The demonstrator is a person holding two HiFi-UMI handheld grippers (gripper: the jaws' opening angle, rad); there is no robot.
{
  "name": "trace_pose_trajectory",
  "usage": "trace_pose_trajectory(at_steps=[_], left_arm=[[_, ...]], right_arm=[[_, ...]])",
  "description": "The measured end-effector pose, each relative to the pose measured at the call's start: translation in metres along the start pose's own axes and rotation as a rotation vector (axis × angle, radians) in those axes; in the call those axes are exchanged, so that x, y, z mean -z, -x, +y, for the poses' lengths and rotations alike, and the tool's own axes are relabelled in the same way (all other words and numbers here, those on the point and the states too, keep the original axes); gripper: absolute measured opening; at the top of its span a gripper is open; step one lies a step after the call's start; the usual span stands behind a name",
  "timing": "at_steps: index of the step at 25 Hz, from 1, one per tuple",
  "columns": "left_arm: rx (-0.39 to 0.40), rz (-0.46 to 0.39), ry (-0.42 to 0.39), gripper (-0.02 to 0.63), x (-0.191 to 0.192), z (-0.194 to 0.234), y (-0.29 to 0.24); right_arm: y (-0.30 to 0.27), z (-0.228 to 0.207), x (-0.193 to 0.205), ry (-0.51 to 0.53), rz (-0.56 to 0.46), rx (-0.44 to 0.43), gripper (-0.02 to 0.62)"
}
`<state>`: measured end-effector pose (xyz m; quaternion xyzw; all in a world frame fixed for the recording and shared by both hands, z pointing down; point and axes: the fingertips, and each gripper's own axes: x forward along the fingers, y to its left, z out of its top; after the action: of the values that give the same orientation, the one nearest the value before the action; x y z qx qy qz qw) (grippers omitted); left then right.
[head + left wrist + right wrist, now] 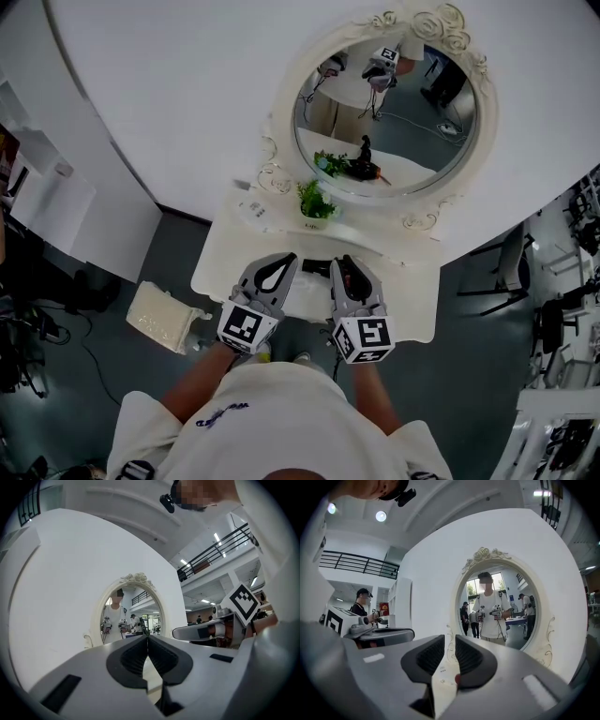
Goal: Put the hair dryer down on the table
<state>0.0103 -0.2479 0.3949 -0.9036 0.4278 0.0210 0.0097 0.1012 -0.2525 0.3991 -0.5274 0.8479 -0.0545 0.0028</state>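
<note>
**White table, hair dryer lying between the jaw tips**

We hold both grippers side by side above the front part of the white table (412, 314). Their jaws point toward the oval mirror (412, 131) that rises at the back of the table.

**Left gripper** (284, 260): The jaw tips are pressed together. Behind the tips the dark pads bow apart and leave a drop-shaped gap. Nothing sits in that gap.

**Right gripper** (343, 263): The jaws stand a narrow slit apart. Through the slit we see the table top and the lower frame of the mirror. The pads press on nothing. A small red spot (457, 679) sits low against the inner side of one pad. We cannot tell what it is.

**Hair dryer** (316, 267): It shows only as a dark shape on the table top, between the two sets of jaw tips. It lies just beside the right gripper, which covers part of it. We cannot tell whether the two touch.

**Surroundings**: A small green plant (315, 200) stands on the table at the foot of the mirror, beyond the jaw tips. A pale padded pack (164, 317) lies on the grey floor (103, 394), left of the table.
</note>
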Motion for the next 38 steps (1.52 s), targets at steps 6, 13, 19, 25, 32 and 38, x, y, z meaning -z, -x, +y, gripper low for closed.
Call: trace_pose_trajectory(at_steps=[6, 13, 19, 25, 32, 38], left_arm=[[0.009, -0.001, 0.004, 0.011, 0.000, 0.002, -0.003], [0.029, 0.002, -0.002, 0.011, -0.001, -0.004, -0.008], [0.019, -0.001, -0.013, 0.011, -0.001, -0.002, -0.007], [0.022, -0.004, -0.001, 0.011, -0.003, -0.005, -0.008], [0.036, 0.008, -0.001, 0.011, 0.000, -0.010, -0.009], [0.034, 0.019, 0.003, 0.011, 0.003, -0.012, -0.010]], right_arm=[[0.007, -0.005, -0.002, -0.011, -0.001, 0.030, 0.035], [0.010, -0.007, -0.005, -0.017, -0.008, 0.028, 0.011], [0.014, -0.009, -0.007, -0.015, -0.013, 0.029, 0.011], [0.017, -0.010, -0.006, -0.019, -0.006, 0.036, 0.011], [0.021, -0.015, -0.003, -0.025, 0.003, 0.052, 0.011], [0.022, -0.016, -0.002, -0.025, 0.002, 0.052, 0.011]])
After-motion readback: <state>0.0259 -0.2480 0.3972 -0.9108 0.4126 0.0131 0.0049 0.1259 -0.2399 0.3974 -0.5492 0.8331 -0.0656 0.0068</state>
